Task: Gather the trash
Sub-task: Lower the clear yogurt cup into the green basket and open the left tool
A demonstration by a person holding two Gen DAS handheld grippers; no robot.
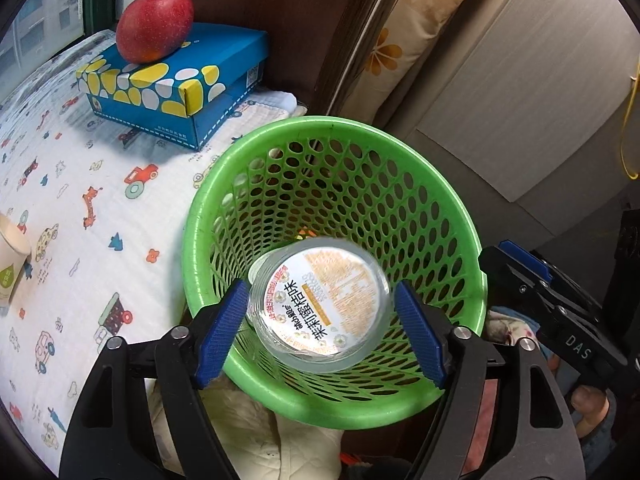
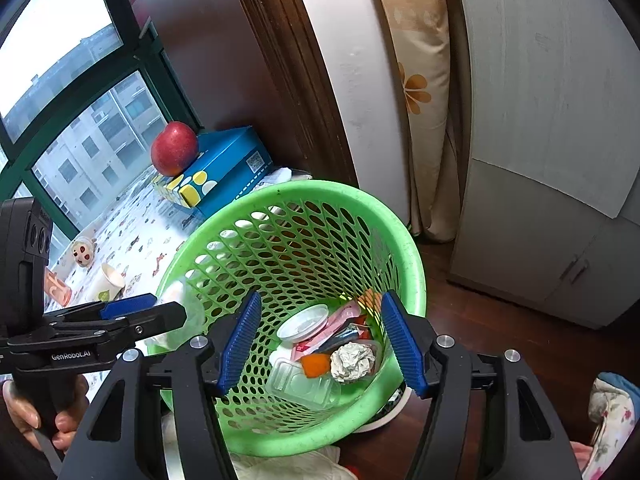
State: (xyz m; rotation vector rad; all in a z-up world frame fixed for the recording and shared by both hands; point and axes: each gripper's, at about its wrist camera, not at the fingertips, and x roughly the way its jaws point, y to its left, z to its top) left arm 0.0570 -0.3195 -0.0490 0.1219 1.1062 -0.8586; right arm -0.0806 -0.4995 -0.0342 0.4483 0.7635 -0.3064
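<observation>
- The clear plastic cup [image 1: 320,304], its printed foil lid facing the left wrist camera, sits between the blue pads of the left gripper [image 1: 320,332], over the mouth of the green basket [image 1: 404,148].
- The left pad looks pressed to the cup's side; on the right a gap shows between pad and cup, so whether the left gripper truly pinches it cannot be told.
- The right gripper [image 2: 320,344] stands spread wide with nothing between its fingers, poised above the basket's opening.
- On the basket floor lie a crumpled paper ball [image 2: 352,362], a white lid [image 2: 303,322], a clear tray [image 2: 298,386], pink wrappers [image 2: 340,318] and an orange scrap [image 2: 315,365].
- The basket stands just beside a bed covered by a cartoon-print sheet [image 1: 60,184].
- On the sheet, a red apple [image 1: 155,23] rests on a blue tissue box [image 1: 180,88].
- A paper cup [image 1: 10,264] stands on the sheet, well apart from the basket.
</observation>
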